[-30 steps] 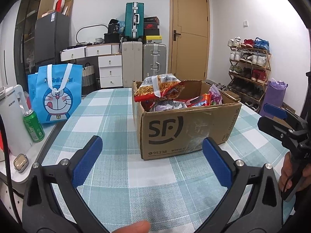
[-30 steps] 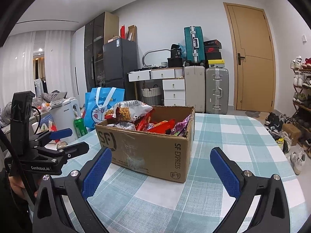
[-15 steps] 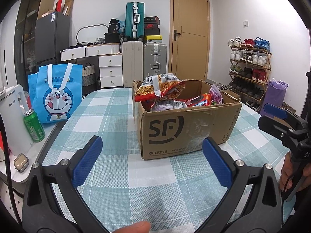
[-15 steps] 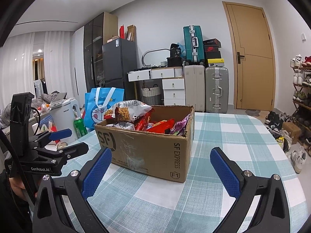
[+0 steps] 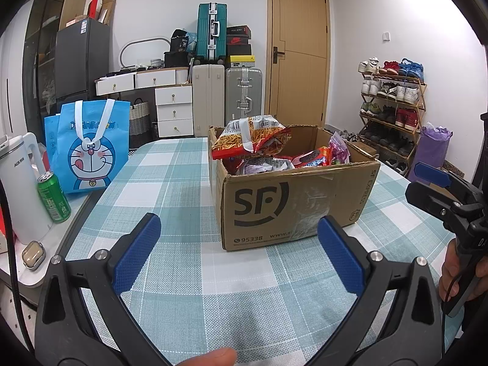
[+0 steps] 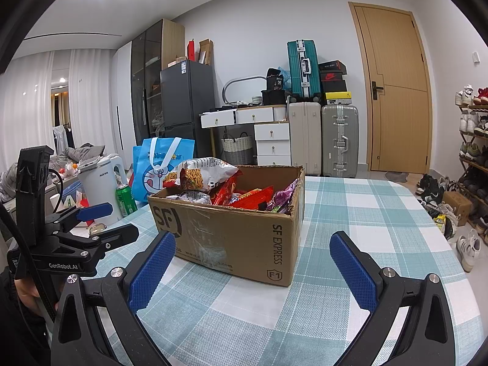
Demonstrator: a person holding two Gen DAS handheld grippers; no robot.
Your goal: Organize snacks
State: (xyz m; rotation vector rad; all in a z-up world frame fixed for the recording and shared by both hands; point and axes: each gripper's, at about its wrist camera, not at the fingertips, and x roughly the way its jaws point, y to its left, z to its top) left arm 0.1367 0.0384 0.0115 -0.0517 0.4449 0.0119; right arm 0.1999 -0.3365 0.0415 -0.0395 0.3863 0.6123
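An open cardboard box (image 5: 289, 207) printed with "SF" stands on the checked table (image 5: 170, 183) and holds several snack packets. A bag of orange noodle sticks (image 5: 250, 135) lies on top at its left; a red packet (image 5: 311, 158) and a purple packet (image 5: 338, 152) lie behind. My left gripper (image 5: 238, 219) is open and holds nothing, a short way in front of the box. From the other side, the box (image 6: 225, 235) faces my right gripper (image 6: 253, 238), also open and holding nothing. The noodle bag (image 6: 204, 174) tops the pile there too.
Off the table's left edge, a lower side surface carries a blue cartoon tote bag (image 5: 88, 149), a green can (image 5: 53, 198), a white kettle (image 5: 18, 189) and an earbud case (image 5: 33, 251). A shoe rack (image 5: 390, 106) stands at the right; suitcases (image 5: 241, 94) line the back wall.
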